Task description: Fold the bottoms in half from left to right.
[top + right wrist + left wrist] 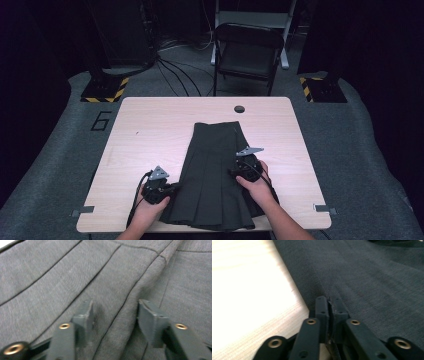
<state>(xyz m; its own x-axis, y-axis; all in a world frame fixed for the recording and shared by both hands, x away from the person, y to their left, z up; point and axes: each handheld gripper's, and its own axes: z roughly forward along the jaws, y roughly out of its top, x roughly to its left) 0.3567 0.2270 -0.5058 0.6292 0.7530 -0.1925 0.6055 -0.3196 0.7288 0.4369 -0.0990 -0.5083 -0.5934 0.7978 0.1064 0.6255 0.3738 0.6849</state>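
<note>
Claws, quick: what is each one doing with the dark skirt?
Left claw: shut, pinching the edge of the skirt.
Right claw: open, with a fold of skirt bunched between its jaws.

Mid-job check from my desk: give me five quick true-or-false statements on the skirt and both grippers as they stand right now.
1. The skirt lies flat on the table. True.
2. The left gripper has its jaws wide open above bare wood. False: they are shut on the skirt's edge, pinching a fold of cloth.
3. The right gripper has its jaws apart, with a ridge of cloth between them. True.
4. The right gripper is off the skirt, on the table. False: it sits on the skirt's right side.
5. The skirt's narrow end points away from the person. True.
</note>
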